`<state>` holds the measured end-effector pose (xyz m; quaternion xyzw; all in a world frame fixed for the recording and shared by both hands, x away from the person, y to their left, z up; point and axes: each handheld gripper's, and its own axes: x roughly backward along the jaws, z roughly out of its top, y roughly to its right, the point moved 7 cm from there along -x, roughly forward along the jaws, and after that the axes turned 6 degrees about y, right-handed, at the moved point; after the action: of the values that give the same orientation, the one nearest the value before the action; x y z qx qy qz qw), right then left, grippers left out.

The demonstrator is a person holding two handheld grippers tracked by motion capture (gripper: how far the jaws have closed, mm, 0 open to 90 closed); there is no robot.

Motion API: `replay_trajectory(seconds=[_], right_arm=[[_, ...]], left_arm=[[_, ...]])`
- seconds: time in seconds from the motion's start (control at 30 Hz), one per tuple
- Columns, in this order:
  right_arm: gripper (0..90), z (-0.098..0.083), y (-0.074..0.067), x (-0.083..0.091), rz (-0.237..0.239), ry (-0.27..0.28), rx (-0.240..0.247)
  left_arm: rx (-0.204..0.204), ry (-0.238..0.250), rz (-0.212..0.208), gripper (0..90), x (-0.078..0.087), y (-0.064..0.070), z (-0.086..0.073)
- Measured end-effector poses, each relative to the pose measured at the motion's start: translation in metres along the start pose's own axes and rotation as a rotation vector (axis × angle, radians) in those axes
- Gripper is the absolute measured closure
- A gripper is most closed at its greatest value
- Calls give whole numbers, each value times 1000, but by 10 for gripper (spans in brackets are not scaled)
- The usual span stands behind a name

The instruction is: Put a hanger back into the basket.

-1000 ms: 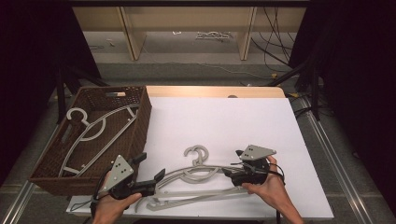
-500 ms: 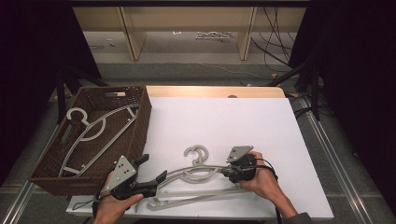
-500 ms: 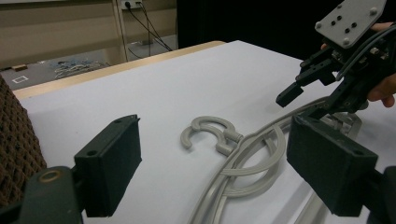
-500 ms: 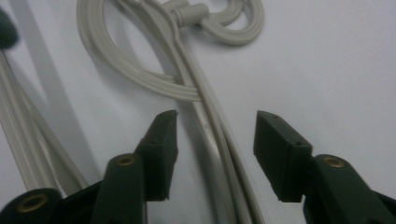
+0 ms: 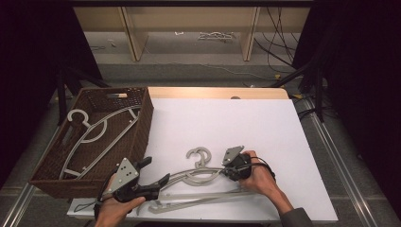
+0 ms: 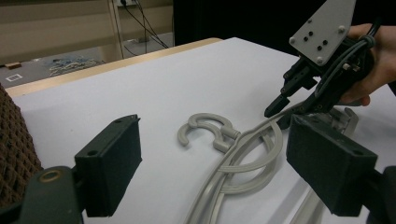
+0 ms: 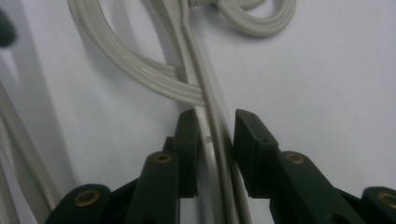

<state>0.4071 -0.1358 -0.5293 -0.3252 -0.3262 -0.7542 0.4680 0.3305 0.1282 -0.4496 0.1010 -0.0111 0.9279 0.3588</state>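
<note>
Lower left of the high view: left gripper (image 5: 158,182) held low over the counter (image 5: 283,142), jaws spread wide and grasping nothing. In the left gripper view its two pads stand well apart, with the hangers' arms running up between them untouched.

Lower centre: two grey hangers (image 5: 198,175) lie overlapped on the counter, hooks (image 6: 205,128) side by side and arms crossing.

Just right of them: right gripper (image 5: 227,169) straddles an arm of the upper hanger. Its jaws have just been closing; in the right gripper view the rail (image 7: 212,154) sits between the pads. Contact looks near or just made, but the close, blurred view leaves it uncertain.

Risks, as a judgement:
- Hooks and arms interlock, so lifting one hanger may drag the other along.
- The rail is thin and smooth, and a bite this far out could let it swivel or slip.
- Pads may catch both rails together.

Upper left: brown wicker basket (image 5: 142,127) already holding a hanger (image 5: 90,137). A long hanger swung over could snag its rim.
</note>
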Motion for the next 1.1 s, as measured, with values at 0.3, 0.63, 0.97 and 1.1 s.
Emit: replay_trajectory(seconds=[0.3,0.63,0.97,1.1], right_arm=[[814,3,-2,5,8,-29,178],[817,13,0,19,-39,0,242],[819,23,-1,32,-72,30,274],[819,26,-3,38,-70,44,288]], left_arm=[[4,-7,-4,178,-1,1,-1],[8,-31,-20,183,-8,3,-2],[-28,-183,-22,268,-49,7,-5],[-55,-255,-47,318,-68,11,-10]])
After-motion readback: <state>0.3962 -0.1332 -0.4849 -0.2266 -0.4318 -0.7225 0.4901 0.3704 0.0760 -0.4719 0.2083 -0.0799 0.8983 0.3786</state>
